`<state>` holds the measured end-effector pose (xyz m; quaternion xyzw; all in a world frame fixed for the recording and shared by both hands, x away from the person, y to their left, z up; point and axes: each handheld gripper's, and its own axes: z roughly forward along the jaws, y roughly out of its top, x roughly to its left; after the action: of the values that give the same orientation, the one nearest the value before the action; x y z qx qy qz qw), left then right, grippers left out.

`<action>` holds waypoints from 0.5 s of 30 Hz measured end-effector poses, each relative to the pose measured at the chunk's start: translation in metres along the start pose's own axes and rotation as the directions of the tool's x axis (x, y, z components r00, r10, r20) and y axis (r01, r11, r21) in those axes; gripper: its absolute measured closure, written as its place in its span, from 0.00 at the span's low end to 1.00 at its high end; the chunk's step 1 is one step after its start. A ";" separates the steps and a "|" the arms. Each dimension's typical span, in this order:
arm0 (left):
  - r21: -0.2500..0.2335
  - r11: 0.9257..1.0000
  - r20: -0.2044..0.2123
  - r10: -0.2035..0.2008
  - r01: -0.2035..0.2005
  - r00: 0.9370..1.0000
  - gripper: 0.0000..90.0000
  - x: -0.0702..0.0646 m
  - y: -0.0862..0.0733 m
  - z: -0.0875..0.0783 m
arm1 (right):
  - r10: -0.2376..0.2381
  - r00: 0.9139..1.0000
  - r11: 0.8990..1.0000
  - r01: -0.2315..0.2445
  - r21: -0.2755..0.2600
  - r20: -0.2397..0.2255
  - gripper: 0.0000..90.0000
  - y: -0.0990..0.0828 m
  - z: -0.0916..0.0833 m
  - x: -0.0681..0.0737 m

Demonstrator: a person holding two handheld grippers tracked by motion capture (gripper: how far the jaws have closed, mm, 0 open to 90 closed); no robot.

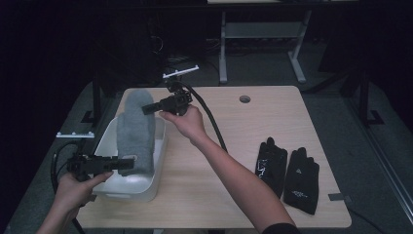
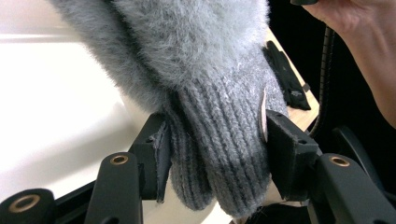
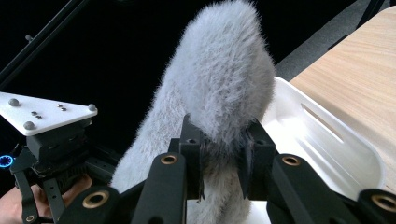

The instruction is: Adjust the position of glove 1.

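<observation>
Grey fuzzy mitten (image 1: 135,127) stretched over white bin (image 1: 158,168) at table's 9 o'clock; left gripper (image 1: 124,163) clamps ribbed cuff, right gripper (image 1: 148,108) pinches tip. Soft, light, floppy – best grabbed by firmer cuff

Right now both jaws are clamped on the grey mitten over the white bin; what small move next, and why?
Probably lower both hands together to lay the grey mitten into the white bin. The left gripper pinches its ribbed cuff, the right gripper its fuzzy tip, and it hangs stretched directly above the bin.
</observation>
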<state>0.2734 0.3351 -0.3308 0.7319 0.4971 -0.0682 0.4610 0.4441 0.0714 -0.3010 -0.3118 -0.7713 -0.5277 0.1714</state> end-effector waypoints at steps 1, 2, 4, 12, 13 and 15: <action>0.000 1.000 0.000 0.000 0.000 1.000 0.52 0.000 0.000 0.000 | 0.004 1.000 1.000 -0.004 0.000 -0.002 0.82 0.000 0.001 0.000; 0.000 1.000 -0.002 -0.003 0.003 1.000 0.52 0.002 0.000 -0.001 | 0.008 1.000 1.000 -0.008 0.003 -0.004 0.82 0.000 0.002 -0.001; 0.001 1.000 -0.005 -0.003 0.003 1.000 0.52 0.003 0.001 -0.002 | 0.008 1.000 1.000 -0.008 0.000 -0.003 0.82 0.001 0.004 -0.002; 0.005 1.000 -0.010 -0.009 0.009 1.000 0.52 0.011 0.000 -0.006 | 0.016 1.000 1.000 -0.016 -0.001 -0.006 0.82 0.001 0.014 -0.005; 0.005 1.000 -0.010 -0.009 0.009 1.000 0.52 0.011 0.000 -0.006 | 0.016 1.000 1.000 -0.016 -0.001 -0.006 0.82 0.001 0.014 -0.005; 0.007 1.000 -0.010 -0.011 0.011 1.000 0.52 0.012 0.000 -0.006 | 0.020 1.000 1.000 -0.020 0.004 -0.004 0.82 0.001 0.016 -0.006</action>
<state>0.2772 0.3478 -0.3340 0.7312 0.5030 -0.0689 0.4556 0.4498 0.0848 -0.3100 -0.3181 -0.7688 -0.5252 0.1788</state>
